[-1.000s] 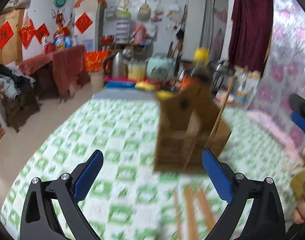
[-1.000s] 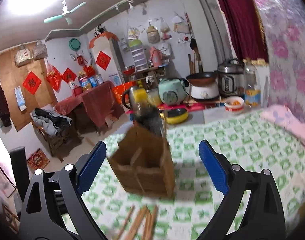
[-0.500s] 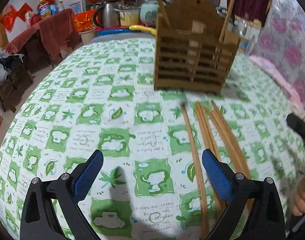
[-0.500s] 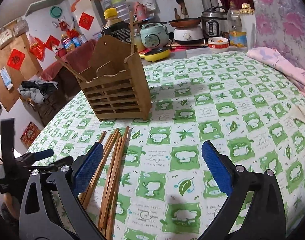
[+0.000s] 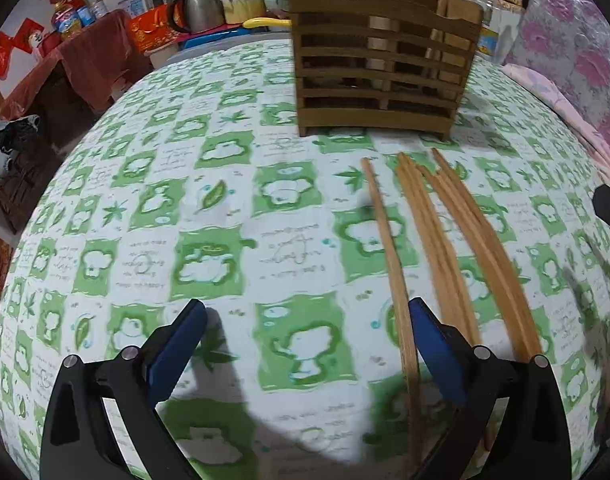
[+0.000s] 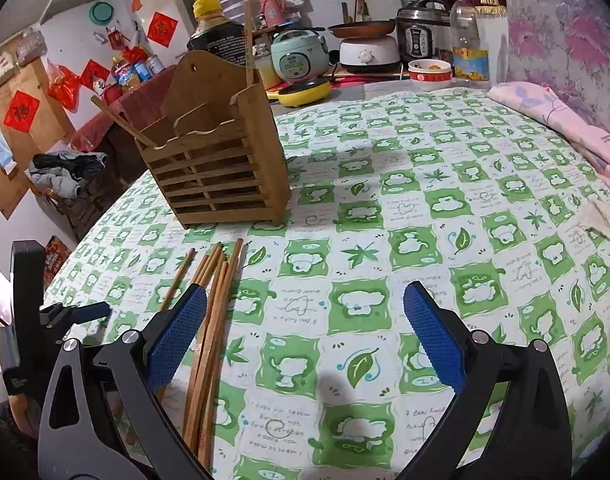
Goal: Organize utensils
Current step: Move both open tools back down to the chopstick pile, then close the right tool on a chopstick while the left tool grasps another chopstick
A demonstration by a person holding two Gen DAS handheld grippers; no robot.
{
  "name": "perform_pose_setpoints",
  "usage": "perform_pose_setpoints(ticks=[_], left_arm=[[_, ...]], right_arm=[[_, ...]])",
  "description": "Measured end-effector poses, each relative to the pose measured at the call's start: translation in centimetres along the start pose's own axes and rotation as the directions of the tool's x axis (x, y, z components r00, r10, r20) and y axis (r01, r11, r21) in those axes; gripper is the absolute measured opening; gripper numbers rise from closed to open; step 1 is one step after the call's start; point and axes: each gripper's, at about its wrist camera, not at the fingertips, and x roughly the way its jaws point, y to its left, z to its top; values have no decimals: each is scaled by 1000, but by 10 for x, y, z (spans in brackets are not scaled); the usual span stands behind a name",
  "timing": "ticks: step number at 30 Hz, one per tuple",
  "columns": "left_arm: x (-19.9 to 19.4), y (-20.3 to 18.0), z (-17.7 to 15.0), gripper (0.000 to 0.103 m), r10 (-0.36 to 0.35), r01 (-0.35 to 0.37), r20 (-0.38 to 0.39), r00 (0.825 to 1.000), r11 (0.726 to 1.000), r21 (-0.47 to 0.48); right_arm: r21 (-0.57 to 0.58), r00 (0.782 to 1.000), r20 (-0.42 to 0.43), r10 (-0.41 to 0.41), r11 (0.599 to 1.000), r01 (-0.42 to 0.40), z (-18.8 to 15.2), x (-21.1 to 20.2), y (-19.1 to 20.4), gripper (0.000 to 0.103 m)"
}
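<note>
Both grippers spread wide, empty; chopsticks lie loose on tablecloth before wooden holder, long axes toward it, nearest left gripper's right finger; right gripper further.

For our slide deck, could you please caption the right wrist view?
Open right gripper above a green-checked tablecloth, loose wooden chopsticks lying before a slatted wooden utensil holder.

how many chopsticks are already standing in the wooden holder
2: one chopstick leans out of the holder's left side, one stands upright at its right. Others may sit hidden inside.
</note>
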Motion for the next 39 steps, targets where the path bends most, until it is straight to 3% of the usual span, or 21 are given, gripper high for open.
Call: perform_pose_setpoints(ticks=[6, 9, 13, 18, 22, 25, 28, 32, 35, 39], left_arm=[[-5, 18, -6, 99, 22, -22, 8, 1000, 999, -41], [-7, 18, -7, 99, 28, -28, 10, 1000, 999, -40], [-7, 17, -7, 99, 30, -29, 11, 1000, 999, -42], [-6, 17, -7, 99, 29, -29, 11, 1000, 999, -41], [-6, 17, -7, 99, 29, -29, 11, 1000, 999, -41], [-6, 17, -7, 99, 29, -29, 11, 1000, 999, -41], [-6, 17, -7, 99, 29, -29, 11, 1000, 999, -41], [-6, 17, -7, 99, 29, -28, 11, 1000, 999, -41], [-6, 17, -7, 99, 29, -28, 11, 1000, 999, -41], [-6, 17, -7, 99, 28, -27, 11, 1000, 999, -41]], right_arm=[[-44, 999, -21, 28, 999, -29, -5, 1, 6, 93], [-118, 991, -98, 92, 988, -103, -17, 8, 22, 73], [-196, 976, -181, 120, 968, -155, -30, 19, 42, 48], [-234, 964, -223, 146, 952, -198, -39, 25, 54, 30], [-240, 968, -212, 137, 952, -187, -39, 23, 55, 25], [-204, 978, -192, 75, 972, -115, -34, 26, 42, 24], [-160, 970, -209, 127, 974, -162, -31, 26, 36, 24], [-216, 965, -220, 139, 958, -187, -37, 25, 49, 24], [-209, 967, -232, 104, 966, -154, -37, 30, 46, 24], [-156, 983, -182, 4, 987, -33, -31, 25, 23, 24]])
